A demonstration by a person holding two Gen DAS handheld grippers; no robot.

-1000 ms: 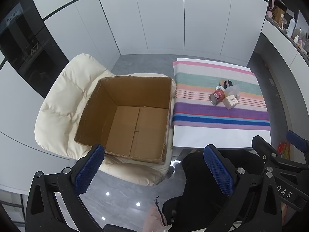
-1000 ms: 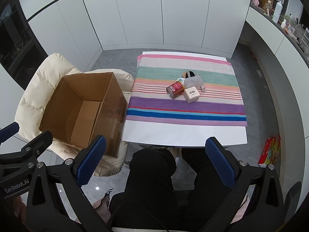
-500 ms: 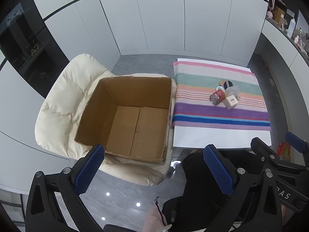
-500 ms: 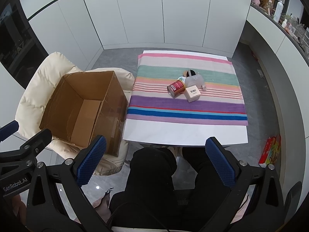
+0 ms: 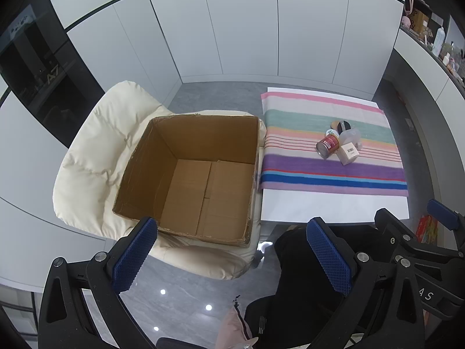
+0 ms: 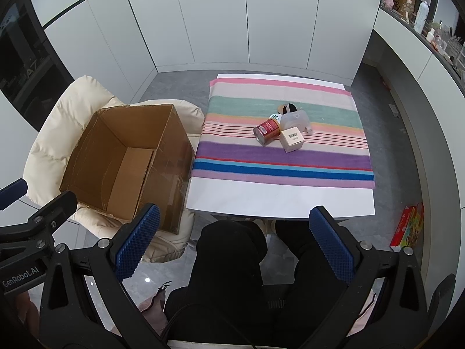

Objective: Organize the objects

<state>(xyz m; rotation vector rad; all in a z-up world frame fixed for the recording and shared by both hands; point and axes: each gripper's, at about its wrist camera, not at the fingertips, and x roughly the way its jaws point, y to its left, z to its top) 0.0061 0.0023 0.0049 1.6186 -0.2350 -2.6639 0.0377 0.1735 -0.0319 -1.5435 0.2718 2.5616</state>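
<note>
Both the left tongs (image 5: 229,250) and the right tongs (image 6: 232,241) hang spread wide and empty above the seated person's lap. An open cardboard box (image 5: 191,174) rests on a cream chair (image 5: 90,157) beside the tabletop (image 6: 279,200). On its striped cloth (image 6: 284,163), a red can (image 6: 266,131), a small white box (image 6: 292,139) and a clear container (image 6: 293,119) cluster together, touching.

A red can (image 6: 267,131), white box (image 6: 292,139) and clear container (image 6: 294,119) cluster on the striped cloth (image 6: 279,163), beside an open cardboard box (image 6: 128,163).
</note>
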